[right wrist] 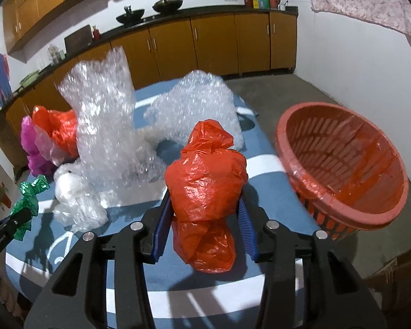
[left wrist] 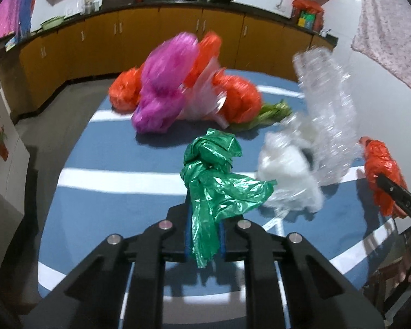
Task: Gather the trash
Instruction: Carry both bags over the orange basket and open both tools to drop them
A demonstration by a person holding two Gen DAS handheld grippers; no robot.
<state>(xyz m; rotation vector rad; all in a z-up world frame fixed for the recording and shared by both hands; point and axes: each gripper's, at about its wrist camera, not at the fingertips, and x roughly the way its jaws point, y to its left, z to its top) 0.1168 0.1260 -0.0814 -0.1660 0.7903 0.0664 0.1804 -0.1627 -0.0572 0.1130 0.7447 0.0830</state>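
My left gripper is shut on a crumpled green plastic bag and holds it above the blue table. My right gripper is shut on a crumpled orange plastic bag, also held over the table. A red slatted basket lined with orange plastic stands at the table's right edge, right of my right gripper. The green bag shows at the left of the right wrist view, and the orange bag at the right of the left wrist view.
More trash lies on the table: bubble wrap, a second bubble wrap piece, a white bag, a magenta bag, orange bags and green stalks. Wooden cabinets run along the far wall.
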